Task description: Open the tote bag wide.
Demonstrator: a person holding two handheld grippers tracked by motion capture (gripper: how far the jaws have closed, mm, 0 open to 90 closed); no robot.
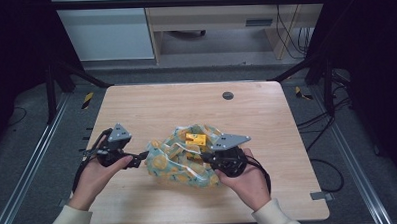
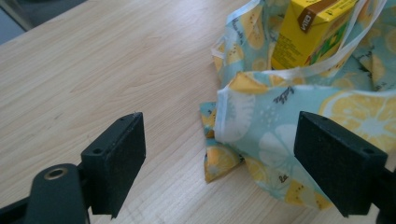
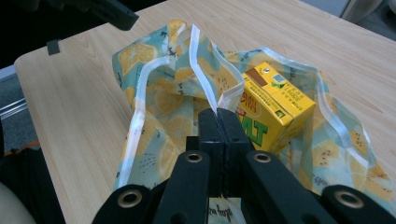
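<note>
A lemon-print cloth bag lies crumpled at the middle of the wooden table, with a yellow drink carton standing inside it. My right gripper is shut on the bag's white-trimmed rim. In the right gripper view the trim runs into the closed jaws, just in front of the carton. My left gripper is open at the bag's left edge. In the left gripper view a corner of the bag lies between the open jaws, nearer the right-hand one, and the carton stands beyond.
A dark round grommet sits in the tabletop near the far edge. Bare wood surrounds the bag on all sides. Black frame posts stand at the table's far corners, and a small grey tab juts from the near right edge.
</note>
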